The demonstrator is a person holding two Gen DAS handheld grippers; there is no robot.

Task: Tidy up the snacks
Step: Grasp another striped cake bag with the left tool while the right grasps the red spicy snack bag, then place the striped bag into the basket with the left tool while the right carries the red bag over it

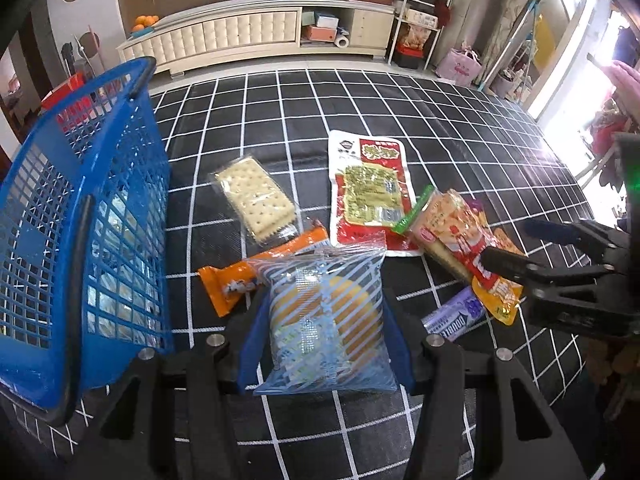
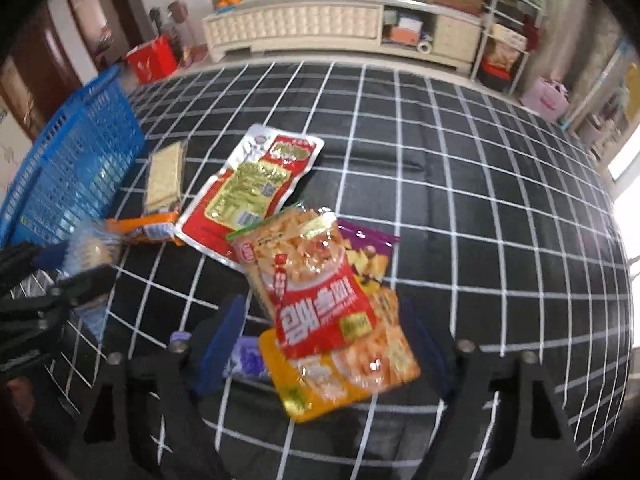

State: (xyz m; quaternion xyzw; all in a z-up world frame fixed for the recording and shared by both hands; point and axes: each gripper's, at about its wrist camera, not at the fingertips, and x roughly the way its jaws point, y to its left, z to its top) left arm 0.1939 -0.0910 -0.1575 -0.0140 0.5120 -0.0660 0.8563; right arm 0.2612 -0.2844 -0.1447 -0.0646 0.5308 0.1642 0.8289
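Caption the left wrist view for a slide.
Left gripper grips a blue-striped pastry bag beside the blue basket.

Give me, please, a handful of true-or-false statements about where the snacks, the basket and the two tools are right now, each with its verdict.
1. The left tool grips a blue-striped clear packet. True.
2. The blue basket is at the right edge of the left wrist view. False: it is at the left edge.
3. The cracker pack lies inside the basket. False: it lies on the black checked cloth, beside the basket.
4. The right tool straddles a red snack bag that lies on a yellow bag. True.
5. The big red and gold pouch is gripped by the right tool. False: it lies flat on the cloth, beyond the tool.
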